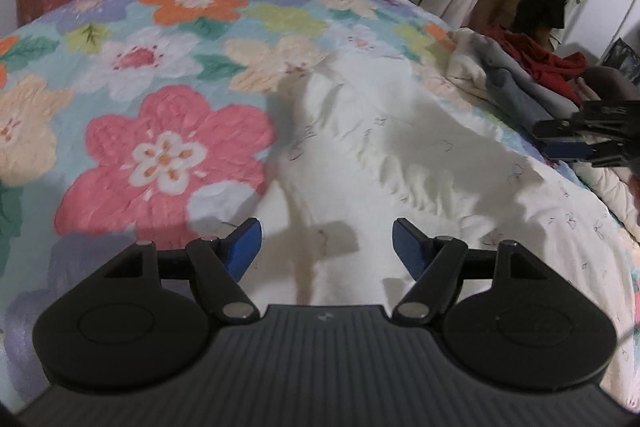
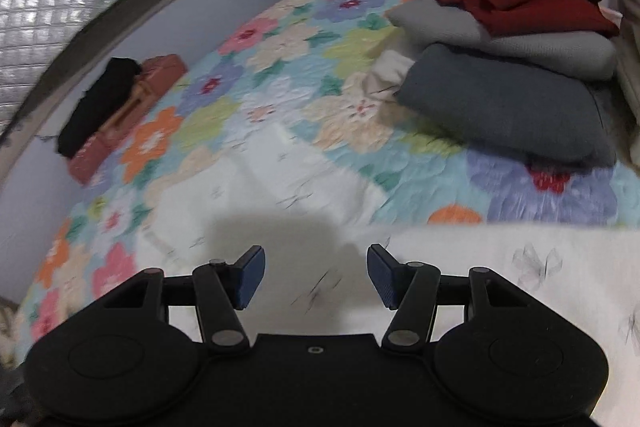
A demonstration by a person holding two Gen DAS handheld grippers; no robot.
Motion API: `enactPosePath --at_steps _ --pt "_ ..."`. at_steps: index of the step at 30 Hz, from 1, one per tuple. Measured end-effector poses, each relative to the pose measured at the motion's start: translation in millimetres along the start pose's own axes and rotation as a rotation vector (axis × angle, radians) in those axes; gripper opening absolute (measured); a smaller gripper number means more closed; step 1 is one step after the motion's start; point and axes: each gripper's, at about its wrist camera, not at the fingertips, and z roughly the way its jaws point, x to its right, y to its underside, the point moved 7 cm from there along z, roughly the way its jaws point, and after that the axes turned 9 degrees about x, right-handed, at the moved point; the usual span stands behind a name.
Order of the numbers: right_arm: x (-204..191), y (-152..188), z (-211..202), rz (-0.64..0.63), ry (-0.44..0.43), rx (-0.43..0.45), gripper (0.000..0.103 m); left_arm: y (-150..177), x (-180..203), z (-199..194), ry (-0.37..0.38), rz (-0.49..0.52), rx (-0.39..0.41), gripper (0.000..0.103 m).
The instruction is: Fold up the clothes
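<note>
Both wrist views over bedspread (image 1: 168, 39)

The room is dim, with soft light from above. My grippers throw grey shadows on the white garment (image 1: 400, 163). The floral quilt (image 2: 280, 67) is blurred by motion. The fisheye bends everything and darkens the corners.

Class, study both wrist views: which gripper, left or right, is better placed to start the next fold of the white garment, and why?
Probably the left gripper: it is open above the white garment, whose creased middle lies ahead. The right gripper, also open, hovers near the garment's edge by the floral quilt.
</note>
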Motion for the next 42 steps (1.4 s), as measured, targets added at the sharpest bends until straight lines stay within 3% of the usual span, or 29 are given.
enactPosePath --at_steps 9,11,12,13,16,19,21,22,24,25,27,28,29,31,32,37,39,41,42 --pt "22 -14 81 0.079 0.051 -0.047 0.063 8 -5 11 0.029 -0.021 -0.016 0.072" --pt "17 -10 93 0.037 0.052 -0.056 0.034 9 -7 14 0.027 -0.021 -0.024 0.072" --pt "13 -9 98 -0.012 0.054 -0.069 0.005 9 -9 14 0.030 -0.027 -0.021 0.072" --pt "9 -9 100 -0.065 0.066 -0.070 0.006 10 -10 13 0.034 -0.033 -0.018 0.072" --pt "-7 -37 87 -0.210 0.103 0.063 0.006 9 -11 10 0.036 -0.038 -0.011 0.072" --pt "-16 -76 62 -0.164 0.071 0.209 0.006 9 -14 9 0.033 -0.049 -0.011 0.072" --pt "-23 -82 62 -0.201 0.069 0.210 0.006 11 -14 10 0.032 -0.054 -0.014 0.072" --pt "-26 -80 67 -0.254 0.087 0.183 0.009 12 -13 11 0.031 -0.048 -0.018 0.072" --pt "-22 -65 87 -0.322 0.162 0.025 0.022 13 -11 9 0.025 -0.034 -0.022 0.072" --pt "-18 -60 91 -0.327 0.219 0.000 0.031 13 -11 8 0.024 -0.029 -0.023 0.072" --pt "-10 -55 93 -0.319 0.342 -0.003 0.032 14 -11 7 0.025 -0.028 -0.025 0.072" --pt "-9 -55 91 -0.294 0.347 0.017 0.037 13 -13 7 0.025 -0.033 -0.026 0.072" --pt "-13 -57 87 -0.262 0.323 0.054 0.040 12 -14 6 0.025 -0.039 -0.025 0.072" --pt "-24 -63 81 -0.207 0.270 0.115 0.057 9 -16 4 0.024 -0.044 -0.015 0.072" --pt "-32 -66 81 -0.187 0.240 0.130 0.057 7 -18 1 0.023 -0.030 -0.006 0.072" --pt "-76 -61 105 -0.013 0.002 0.028 0.065 -9 -44 -14 -0.006 0.026 0.045 0.072" --pt "-92 -54 123 0.007 -0.011 -0.023 0.066 -11 -57 -14 0.011 -0.004 0.039 0.072" --pt "-104 -48 146 -0.057 0.059 -0.054 0.071 -6 -66 -9 0.032 -0.060 0.015 0.072" --pt "-108 -45 157 -0.095 0.114 -0.072 0.078 -2 -69 -5 0.033 -0.075 0.004 0.072"
